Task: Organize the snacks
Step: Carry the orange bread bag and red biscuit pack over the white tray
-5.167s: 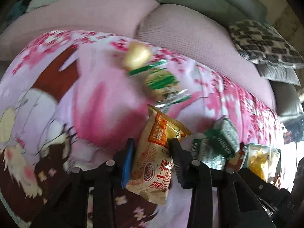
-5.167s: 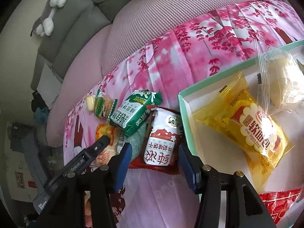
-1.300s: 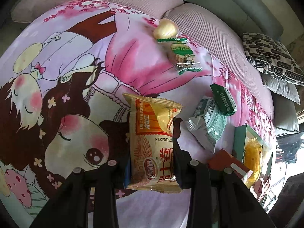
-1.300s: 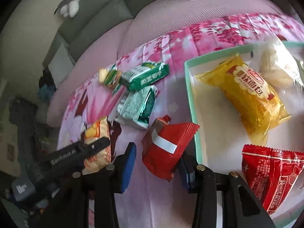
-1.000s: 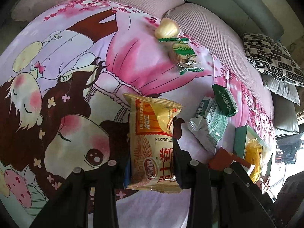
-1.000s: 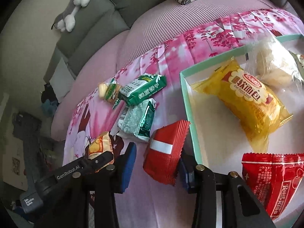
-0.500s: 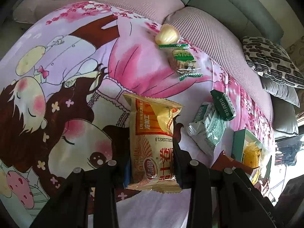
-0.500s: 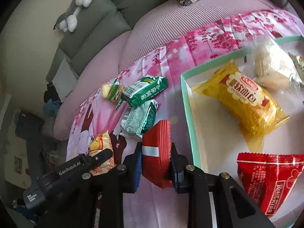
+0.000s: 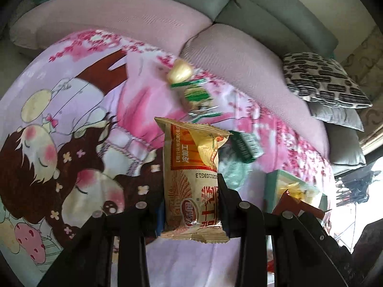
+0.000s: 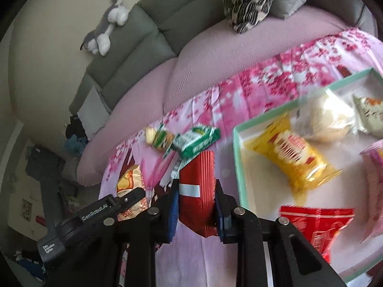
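Setting: a sofa seat covered by a printed pink sheet (image 9: 100, 110); a shallow green-rimmed box (image 10: 237, 167) lies on the sheet toward its right end.
Done: the box already holds a yellow pack (image 10: 294, 157), a clear bag with a pale bun (image 10: 328, 119), a red bag (image 10: 318, 224), a white pack (image 10: 368, 112) in its far corner and a pink pack (image 10: 373, 167) at its right side.
Left: a green biscuit pack (image 10: 196, 141), a small green-and-yellow sweet (image 10: 159, 138) and a crumpled green wrapper (image 9: 232, 169) lie loose on the sheet just left of the box, toward the seat's back edge.
In hand: two more snacks are carried, not yet in the box.
Left gripper (image 9: 191, 198): clamped on a tan-and-orange pack (image 9: 194, 179), pads pressing its lower half; the pack stands upright between the jaws, clear of the sheet.
Right gripper (image 10: 196, 203): jaws have just closed onto a red packet (image 10: 197, 191), now pinched edge-on and upright, just left of the box's near-left corner.
Pose, left: tilted steeply down at the sheet's middle, with the box off to its right.
Pose, right: angled down less steeply, looking across the box's left rim; the left gripper's body shows at its lower left.
Stage: judged past halfway; next, both held packs need carrying over the rim and releasing, then the three loose items.
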`<state>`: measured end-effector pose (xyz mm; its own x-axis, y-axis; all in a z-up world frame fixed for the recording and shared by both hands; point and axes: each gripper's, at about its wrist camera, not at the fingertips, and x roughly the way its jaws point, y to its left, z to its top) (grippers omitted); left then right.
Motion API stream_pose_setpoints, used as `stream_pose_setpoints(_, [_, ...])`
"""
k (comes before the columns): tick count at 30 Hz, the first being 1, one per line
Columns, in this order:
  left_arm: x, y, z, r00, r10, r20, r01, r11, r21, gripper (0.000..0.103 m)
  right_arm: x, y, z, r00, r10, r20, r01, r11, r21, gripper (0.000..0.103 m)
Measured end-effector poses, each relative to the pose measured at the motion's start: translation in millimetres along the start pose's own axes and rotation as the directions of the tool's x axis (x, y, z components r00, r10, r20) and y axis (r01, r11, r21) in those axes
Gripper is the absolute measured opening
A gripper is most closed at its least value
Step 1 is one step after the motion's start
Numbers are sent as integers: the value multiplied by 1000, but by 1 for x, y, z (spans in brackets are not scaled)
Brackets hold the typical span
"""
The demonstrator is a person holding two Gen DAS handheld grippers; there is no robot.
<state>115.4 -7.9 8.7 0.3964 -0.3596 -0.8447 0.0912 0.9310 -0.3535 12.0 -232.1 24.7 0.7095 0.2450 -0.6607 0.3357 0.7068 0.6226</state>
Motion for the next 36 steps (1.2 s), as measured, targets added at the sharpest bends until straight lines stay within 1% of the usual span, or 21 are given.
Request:
stream_pose_setpoints(4, [-8, -22, 0, 999, -32, 22, 31, 999, 42, 37, -22, -18, 11, 998, -26, 59, 23, 998, 54, 27])
stream_pose_setpoints(8, [-14, -58, -5, 997, -72, 27, 68, 990, 126, 37, -46, -43, 24, 991, -56, 120, 41, 992, 123, 27])
stream_pose_setpoints(9, [-14, -72, -9, 996, -87, 24, 82, 984, 161, 37, -54, -51, 27, 987, -76, 140, 56, 988, 142, 27])
stream_pose_setpoints(12, [-12, -100, -19, 993, -118, 7, 114, 969, 218, 37, -73, -77, 34, 976, -118, 184, 79, 975, 207, 27])
stream_pose_setpoints(16, [-6, -129, -33, 992, -125, -11, 122, 948, 294, 37, -98, -113, 43, 953, -197, 229, 127, 949, 289, 27])
stream_pose_setpoints(18, [-4, -142, -41, 990, -140, -31, 142, 937, 320, 37, -106, -131, 45, 944, -228, 239, 141, 933, 332, 27])
stream_pose_setpoints(21, [1, -162, -52, 989, -140, -54, 150, 919, 365, 37, -117, -156, 46, 929, -277, 245, 168, 907, 386, 27])
stream_pose_setpoints(23, [5, -178, -61, 987, -145, -72, 161, 902, 401, 37, -120, -170, 48, 921, -301, 245, 182, 893, 412, 27])
stream_pose_setpoints(26, [12, -200, -74, 983, -152, -99, 180, 875, 450, 37, -122, -187, 49, 919, -308, 246, 175, 878, 445, 27])
stream_pose_setpoints(28, [18, -216, -83, 983, -143, -115, 181, 854, 488, 37, -124, -195, 49, 915, -322, 243, 188, 873, 450, 27])
stream_pose_setpoints(31, [27, -234, -94, 983, -128, -129, 177, 830, 529, 37, -121, -200, 49, 918, -319, 234, 186, 871, 455, 27])
stream_pose_setpoints(36, [43, -250, -105, 983, -111, -145, 173, 819, 547, 37, -113, -203, 51, 930, -298, 215, 175, 874, 453, 27])
